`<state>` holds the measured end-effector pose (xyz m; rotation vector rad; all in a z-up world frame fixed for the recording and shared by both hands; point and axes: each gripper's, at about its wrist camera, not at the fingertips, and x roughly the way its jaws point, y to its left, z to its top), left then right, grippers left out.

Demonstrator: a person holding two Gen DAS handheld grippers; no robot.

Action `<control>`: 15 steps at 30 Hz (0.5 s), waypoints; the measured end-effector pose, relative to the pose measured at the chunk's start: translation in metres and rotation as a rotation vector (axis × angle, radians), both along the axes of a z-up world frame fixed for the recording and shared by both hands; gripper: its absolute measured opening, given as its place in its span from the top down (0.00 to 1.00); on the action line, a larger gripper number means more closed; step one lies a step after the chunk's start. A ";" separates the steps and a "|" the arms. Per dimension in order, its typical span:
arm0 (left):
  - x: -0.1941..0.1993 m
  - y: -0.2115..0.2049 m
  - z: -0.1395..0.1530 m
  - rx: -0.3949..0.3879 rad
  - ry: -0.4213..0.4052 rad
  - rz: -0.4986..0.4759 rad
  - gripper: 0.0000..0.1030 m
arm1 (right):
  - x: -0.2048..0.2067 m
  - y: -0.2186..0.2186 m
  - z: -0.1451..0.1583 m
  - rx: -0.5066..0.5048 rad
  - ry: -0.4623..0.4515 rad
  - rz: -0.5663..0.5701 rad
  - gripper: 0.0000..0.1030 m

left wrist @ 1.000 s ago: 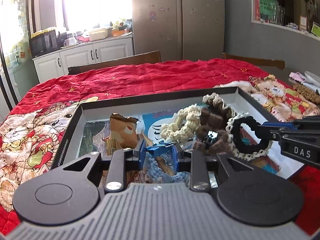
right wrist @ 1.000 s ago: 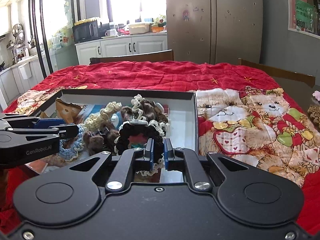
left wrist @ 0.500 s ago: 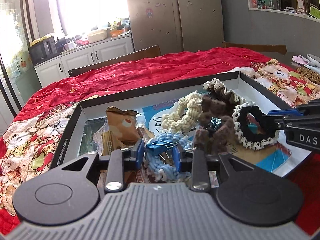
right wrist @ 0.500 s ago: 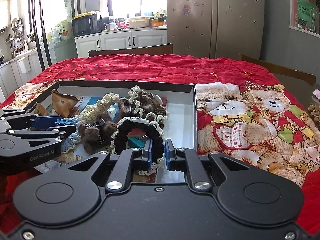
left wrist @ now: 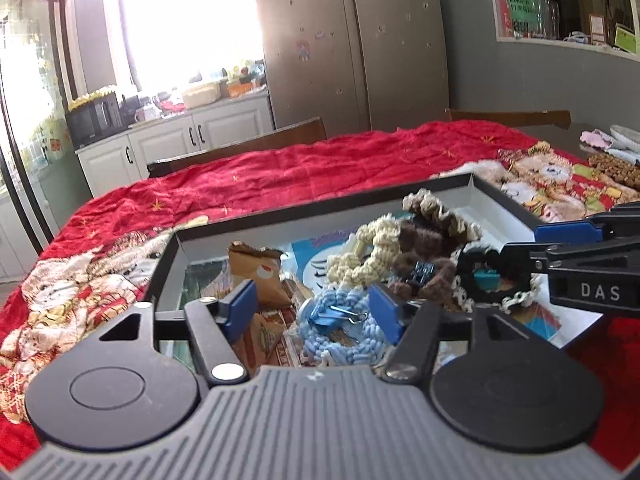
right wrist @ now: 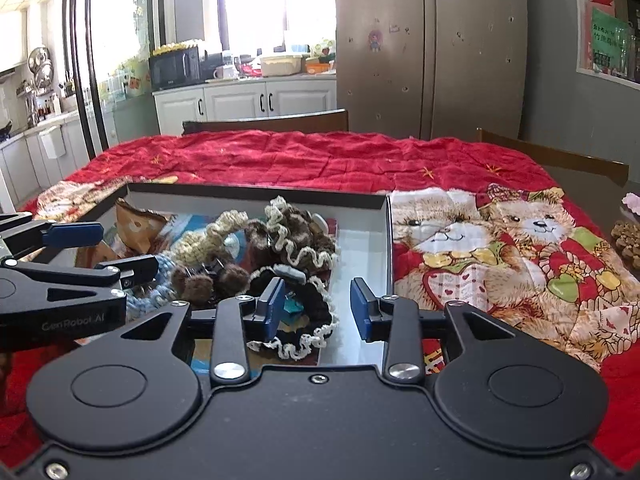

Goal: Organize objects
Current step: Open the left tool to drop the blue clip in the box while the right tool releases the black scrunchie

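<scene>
A black-rimmed box (left wrist: 320, 208) on the red quilt holds several scrunchies. My left gripper (left wrist: 316, 310) is open above a blue binder clip (left wrist: 328, 316) lying on a light blue scrunchie (left wrist: 344, 340). My right gripper (right wrist: 318, 312) is open over the black scrunchie with cream lace trim (right wrist: 308, 320), which lies in the box; it also shows in the left wrist view (left wrist: 492, 280). A cream scrunchie (left wrist: 360, 256), brown scrunchies (right wrist: 296, 236) and a brown snack packet (left wrist: 256, 268) lie further in.
The box rim (right wrist: 256, 194) is at the near part of the quilt-covered table (right wrist: 320, 160). Wooden chair backs (right wrist: 264, 124) stand at the far edge. Small items (left wrist: 612, 164) lie at the table's right end.
Both grippers have opened. The left let go of the blue binder clip onto the light blue scrunchie; the right let go of the black lace-trimmed scrunchie, which now lies in the box.
</scene>
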<state>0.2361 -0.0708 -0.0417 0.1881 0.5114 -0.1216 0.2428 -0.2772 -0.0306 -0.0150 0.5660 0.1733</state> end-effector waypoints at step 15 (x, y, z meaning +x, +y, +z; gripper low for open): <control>-0.040 0.015 0.039 -0.038 -0.078 0.033 0.06 | -0.035 0.010 0.037 0.002 -0.086 0.039 0.46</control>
